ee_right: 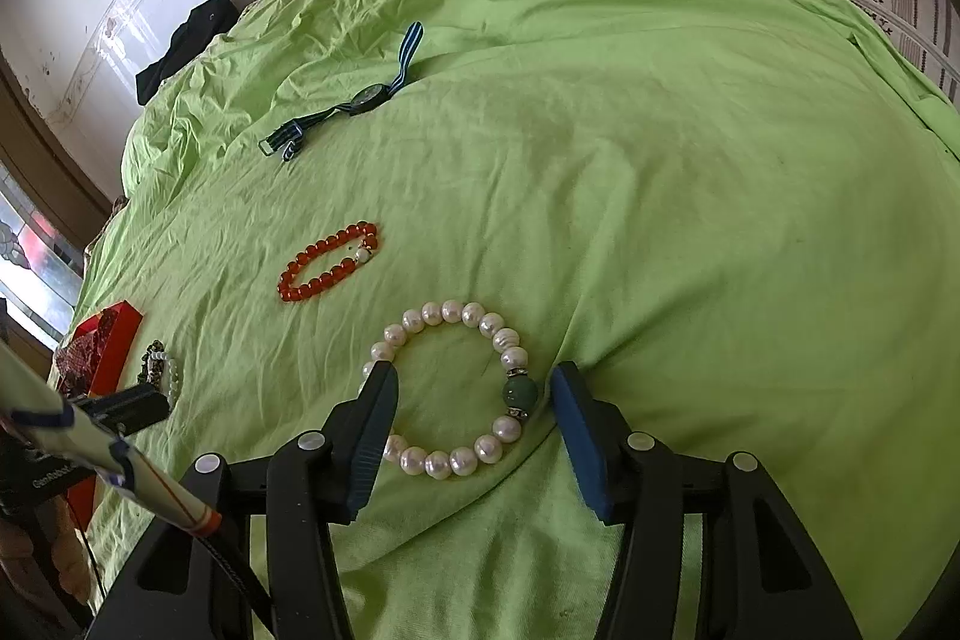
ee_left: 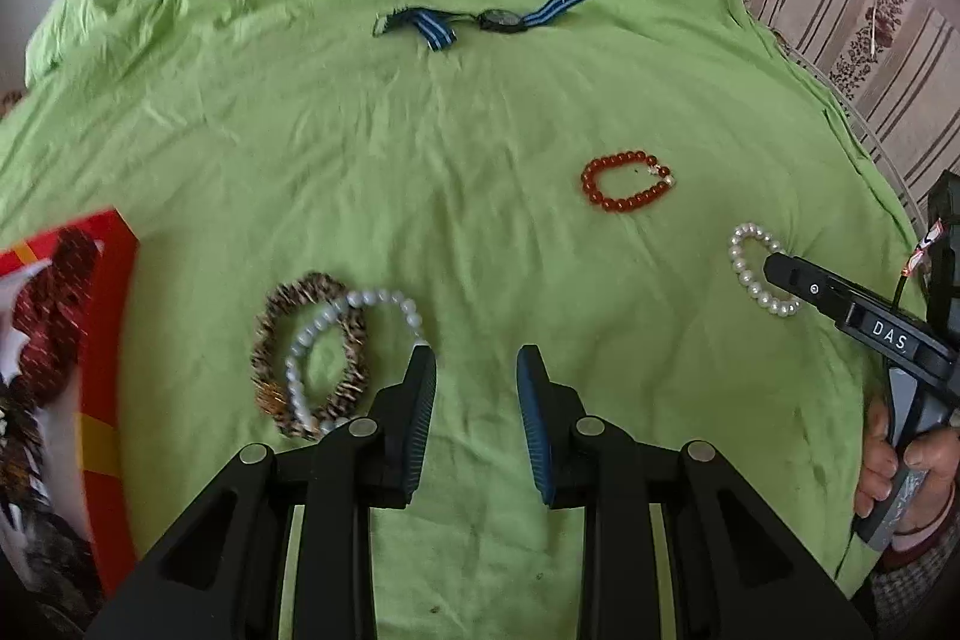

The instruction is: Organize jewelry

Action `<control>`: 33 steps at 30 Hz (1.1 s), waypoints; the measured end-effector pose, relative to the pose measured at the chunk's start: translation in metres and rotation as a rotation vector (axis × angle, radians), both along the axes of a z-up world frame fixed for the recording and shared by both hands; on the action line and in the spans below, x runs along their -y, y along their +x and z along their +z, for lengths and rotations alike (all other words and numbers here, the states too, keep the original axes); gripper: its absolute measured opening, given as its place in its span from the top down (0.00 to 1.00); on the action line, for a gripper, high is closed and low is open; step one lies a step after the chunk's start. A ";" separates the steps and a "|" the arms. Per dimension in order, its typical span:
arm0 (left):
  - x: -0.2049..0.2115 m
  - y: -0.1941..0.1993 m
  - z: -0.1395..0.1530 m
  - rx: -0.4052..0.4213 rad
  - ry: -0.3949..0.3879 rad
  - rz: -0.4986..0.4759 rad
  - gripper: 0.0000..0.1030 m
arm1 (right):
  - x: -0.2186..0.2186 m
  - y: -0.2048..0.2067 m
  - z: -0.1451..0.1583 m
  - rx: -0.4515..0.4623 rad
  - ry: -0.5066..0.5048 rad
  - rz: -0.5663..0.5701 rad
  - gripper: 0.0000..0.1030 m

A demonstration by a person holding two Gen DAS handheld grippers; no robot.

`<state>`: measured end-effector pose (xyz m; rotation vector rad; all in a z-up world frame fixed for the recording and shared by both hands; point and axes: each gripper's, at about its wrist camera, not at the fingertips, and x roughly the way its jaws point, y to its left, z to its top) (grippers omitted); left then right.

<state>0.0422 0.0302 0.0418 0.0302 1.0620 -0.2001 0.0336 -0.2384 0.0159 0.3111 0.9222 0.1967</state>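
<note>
Right gripper (ee_right: 474, 394) open, straddling pearl bracelet (ee_right: 447, 388)

Bare green bedsheet (ee_left: 468, 232) lies open ahead of the left hand-held gripper (ee_left: 477, 382), flanked by a leopard-print bracelet (ee_left: 312, 358) tangled with grey pearls, a red gift box (ee_left: 108, 340), and an orange bead bracelet (ee_left: 624, 181).

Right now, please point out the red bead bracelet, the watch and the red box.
red bead bracelet (ee_right: 312, 289): right wrist view, on its lower beads.
watch (ee_right: 367, 96): right wrist view, on its round face.
red box (ee_left: 111, 316): left wrist view, on its red side.
</note>
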 end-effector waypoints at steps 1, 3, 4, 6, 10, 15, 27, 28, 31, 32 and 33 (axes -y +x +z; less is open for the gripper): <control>-0.001 0.002 -0.002 -0.008 0.007 0.004 0.74 | 0.000 0.000 0.000 0.000 -0.002 0.001 0.44; -0.004 0.008 -0.009 -0.025 0.019 0.020 0.74 | 0.000 0.000 0.000 0.001 -0.003 0.002 0.44; -0.005 0.010 -0.014 -0.036 0.020 0.025 0.74 | 0.000 0.000 0.000 0.001 -0.002 0.001 0.44; -0.005 0.013 -0.021 -0.051 0.024 0.022 0.74 | 0.000 0.001 0.000 0.000 -0.001 0.002 0.44; 0.000 0.015 -0.025 -0.052 0.045 0.010 0.73 | -0.001 0.001 0.000 0.001 -0.007 0.003 0.44; 0.002 0.015 -0.026 -0.056 0.034 0.028 0.71 | -0.001 0.001 0.000 0.001 -0.008 0.007 0.46; 0.014 -0.028 0.025 -0.009 -0.091 -0.023 0.95 | -0.007 -0.009 0.011 0.049 0.013 0.035 0.88; 0.013 -0.034 0.032 0.000 -0.108 -0.020 0.95 | -0.007 -0.012 0.014 0.060 0.018 0.032 0.88; 0.006 -0.052 0.051 0.021 -0.155 -0.006 0.95 | -0.006 -0.019 0.020 0.084 0.032 0.017 0.88; 0.004 -0.057 0.056 0.026 -0.165 -0.002 0.95 | -0.005 -0.022 0.023 0.090 0.043 0.008 0.88; 0.002 -0.060 0.060 0.031 -0.171 -0.001 0.95 | -0.004 -0.024 0.024 0.091 0.054 0.002 0.88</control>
